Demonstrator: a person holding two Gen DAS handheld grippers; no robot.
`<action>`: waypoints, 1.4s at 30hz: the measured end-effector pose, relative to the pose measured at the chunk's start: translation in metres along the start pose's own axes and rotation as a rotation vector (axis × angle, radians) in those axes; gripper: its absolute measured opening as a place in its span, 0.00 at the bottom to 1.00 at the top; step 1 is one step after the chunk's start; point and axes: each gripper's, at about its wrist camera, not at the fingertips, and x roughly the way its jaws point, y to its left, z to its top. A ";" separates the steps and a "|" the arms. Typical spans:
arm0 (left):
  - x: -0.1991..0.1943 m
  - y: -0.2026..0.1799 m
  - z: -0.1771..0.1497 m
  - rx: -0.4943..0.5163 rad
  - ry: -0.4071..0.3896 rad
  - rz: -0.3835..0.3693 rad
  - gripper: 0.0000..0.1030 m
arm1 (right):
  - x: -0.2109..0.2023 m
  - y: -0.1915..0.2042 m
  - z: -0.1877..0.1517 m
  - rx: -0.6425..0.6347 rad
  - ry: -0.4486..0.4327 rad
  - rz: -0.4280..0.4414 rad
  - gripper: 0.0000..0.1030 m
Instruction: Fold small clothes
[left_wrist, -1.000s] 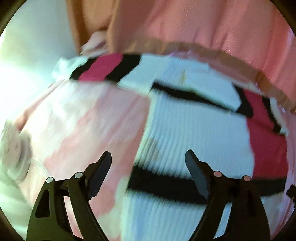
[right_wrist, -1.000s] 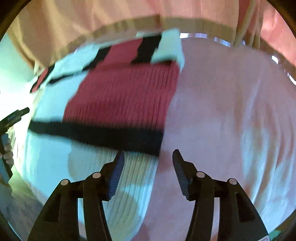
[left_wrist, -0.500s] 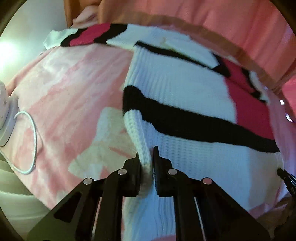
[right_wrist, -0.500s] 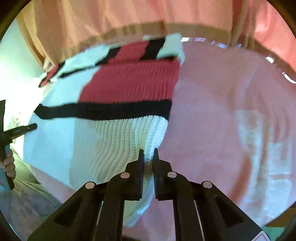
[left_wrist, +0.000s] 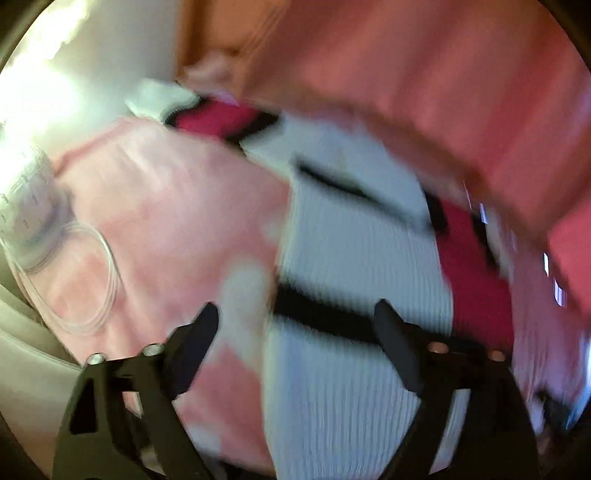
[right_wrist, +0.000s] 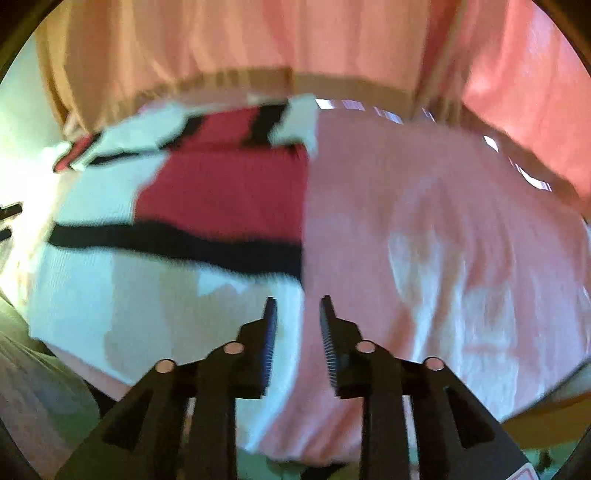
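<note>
Below both cameras, the knitted sweater (left_wrist: 354, 258) lies flat on a pink cloth (left_wrist: 166, 221); both views are motion-blurred. It is white with a black band and a red block.

Left view: my left fingers (left_wrist: 295, 325) are spread wide and have just been opening. Nothing is pinched; the sweater's left edge and black band show in the gap between the tips, lying on the cloth below them, not touched. One tip sits over the pink cloth, the other over the white knit. A clear looped cord (left_wrist: 92, 280) lies on the cloth well off to the left.

Right view: my right fingers (right_wrist: 297, 310) stand partly apart, have just been opening, and grip nothing. The sweater's (right_wrist: 177, 229) right edge runs straight down into the gap between the tips; white knit is on the left side, pink cloth (right_wrist: 443, 240) on the right. I cannot tell whether a tip brushes the knit. A pink curtain (right_wrist: 258, 40) hangs behind the far edge.
</note>
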 end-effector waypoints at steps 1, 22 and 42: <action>0.004 0.004 0.014 -0.017 -0.016 0.004 0.82 | 0.000 0.007 0.016 -0.024 -0.015 0.027 0.32; 0.256 0.195 0.245 -0.464 -0.070 0.348 0.44 | 0.133 0.113 0.135 -0.178 0.023 0.169 0.45; 0.151 -0.204 0.121 0.226 -0.131 -0.151 0.24 | 0.121 0.041 0.153 -0.063 -0.020 0.047 0.51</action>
